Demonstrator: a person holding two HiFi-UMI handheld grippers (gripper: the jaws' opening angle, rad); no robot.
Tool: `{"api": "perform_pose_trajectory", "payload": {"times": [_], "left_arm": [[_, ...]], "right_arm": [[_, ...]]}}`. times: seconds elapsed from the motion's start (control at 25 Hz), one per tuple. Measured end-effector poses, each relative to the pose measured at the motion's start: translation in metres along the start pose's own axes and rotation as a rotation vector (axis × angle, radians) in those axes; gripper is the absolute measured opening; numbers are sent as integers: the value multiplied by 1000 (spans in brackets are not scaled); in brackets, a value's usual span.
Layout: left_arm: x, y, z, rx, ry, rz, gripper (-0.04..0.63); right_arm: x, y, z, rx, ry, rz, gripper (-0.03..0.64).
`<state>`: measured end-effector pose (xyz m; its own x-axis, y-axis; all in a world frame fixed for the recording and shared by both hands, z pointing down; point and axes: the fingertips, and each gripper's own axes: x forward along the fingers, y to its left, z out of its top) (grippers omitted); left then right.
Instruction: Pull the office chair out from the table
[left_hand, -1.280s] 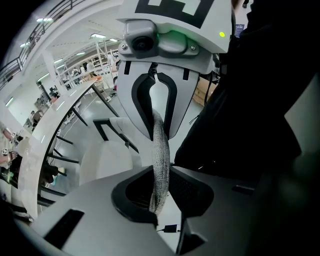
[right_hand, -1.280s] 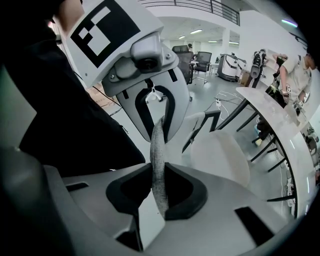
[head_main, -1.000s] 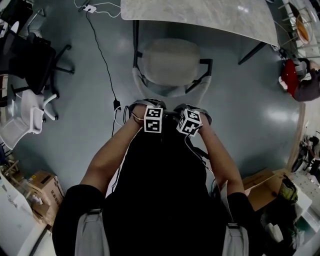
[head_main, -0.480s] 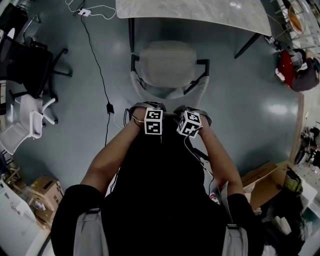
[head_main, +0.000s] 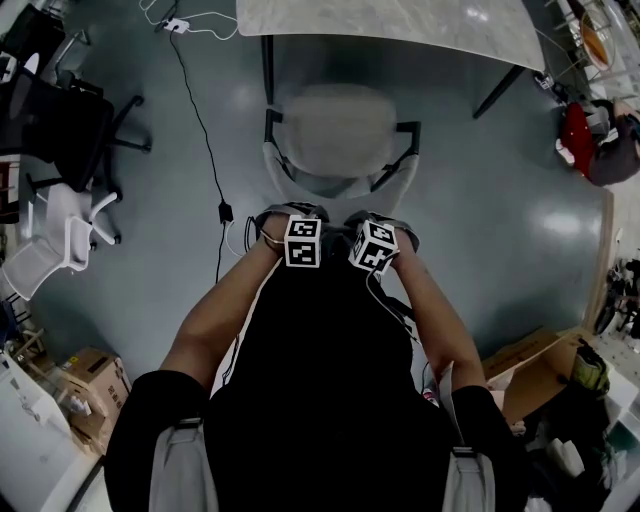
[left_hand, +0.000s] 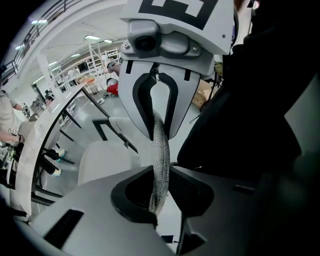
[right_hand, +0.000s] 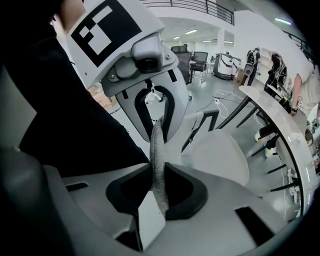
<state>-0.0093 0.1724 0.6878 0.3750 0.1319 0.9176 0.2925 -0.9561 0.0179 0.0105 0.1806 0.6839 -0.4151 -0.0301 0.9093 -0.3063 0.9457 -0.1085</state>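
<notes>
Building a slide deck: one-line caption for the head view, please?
Left gripper and right gripper grip the office chair by its back, facing the marble table.

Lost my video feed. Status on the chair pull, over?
Both shut on backrest edge: left gripper, right gripper. Office chair seat fully visible, clear of table. Floor cable beside chair, apart.

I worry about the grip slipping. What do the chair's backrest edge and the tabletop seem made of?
The backrest edge: grey woven or mesh fabric, matte; a fine speckled weave shows. The tabletop: probably marble or marble-look laminate, polished; pale veining and light glints.
</notes>
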Motion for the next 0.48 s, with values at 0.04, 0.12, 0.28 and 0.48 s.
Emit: {"api": "perform_pose_trajectory", "payload": {"times": [0.04,0.12,0.28,0.48], "left_arm": [[0,0,-1,-1,2,1,83],[0,1,-1,-4,-1,10,84],[4,0,0,-22,-22,31,89],[0,-2,1,-66,-52,31,141]], "right_arm": [[0,-1,1,0,-4,-1,78],[1,-2,0,-1,-19,-6,81],[2,0,-3,9,-49,-9,81],[1,0,1,16,-105,-16,102]]}}
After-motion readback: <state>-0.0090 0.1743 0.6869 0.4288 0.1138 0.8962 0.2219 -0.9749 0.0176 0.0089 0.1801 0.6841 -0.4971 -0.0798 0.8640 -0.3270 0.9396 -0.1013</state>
